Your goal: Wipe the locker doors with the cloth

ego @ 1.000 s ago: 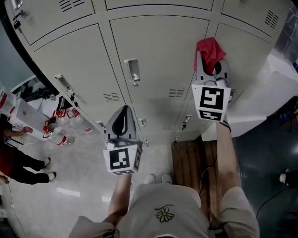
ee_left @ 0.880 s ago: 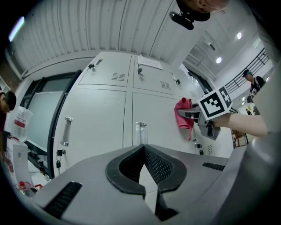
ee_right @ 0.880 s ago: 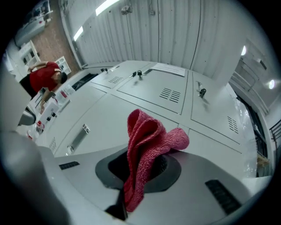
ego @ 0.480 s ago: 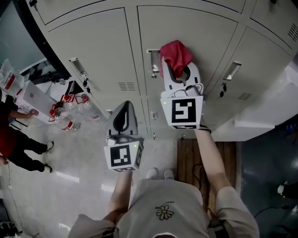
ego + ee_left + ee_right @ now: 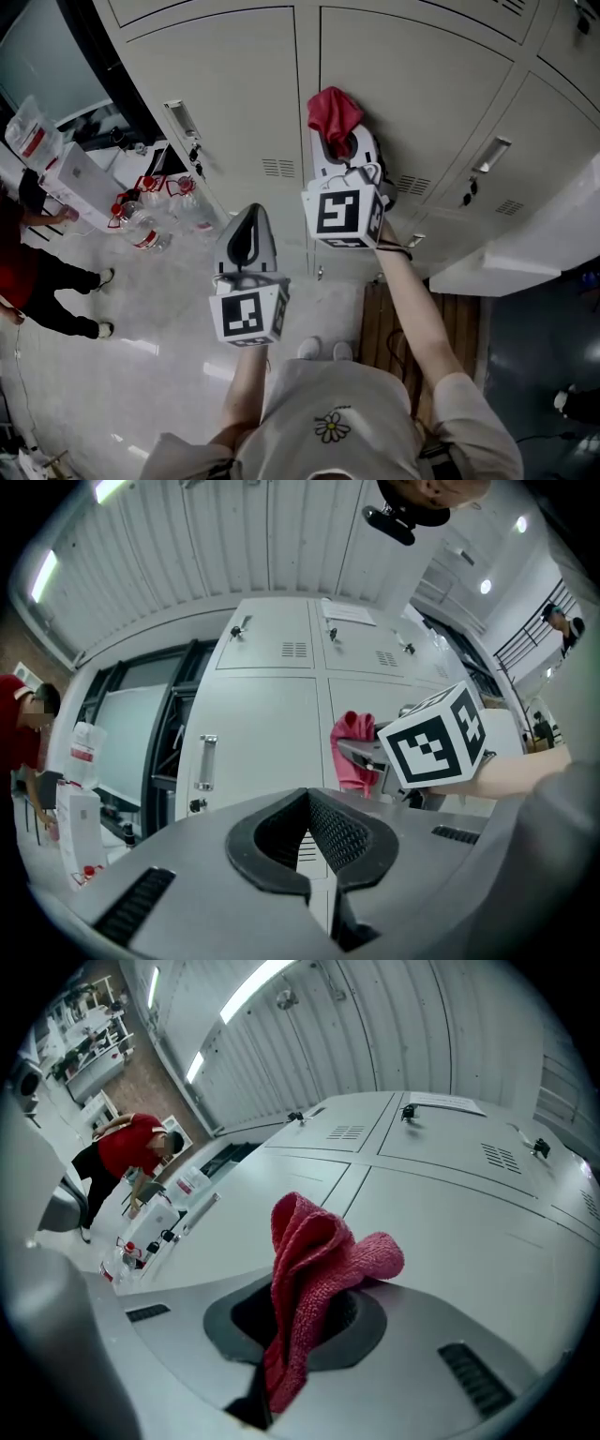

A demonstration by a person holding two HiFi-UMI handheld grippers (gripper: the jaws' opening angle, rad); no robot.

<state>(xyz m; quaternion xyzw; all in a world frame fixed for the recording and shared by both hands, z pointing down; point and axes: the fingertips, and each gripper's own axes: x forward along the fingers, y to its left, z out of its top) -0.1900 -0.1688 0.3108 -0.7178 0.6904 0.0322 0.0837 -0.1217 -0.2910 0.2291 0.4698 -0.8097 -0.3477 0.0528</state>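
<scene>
Your right gripper (image 5: 342, 155) is raised toward the lockers, jaws clamped on the red cloth (image 5: 335, 111), which bunches out past the tips. The door (image 5: 412, 84) lies straight ahead of the cloth, just right of the seam between two doors; contact cannot be confirmed. Your left gripper (image 5: 246, 239) hangs lower and farther back, jaws together, holding nothing. The right is the nearer one.
</scene>
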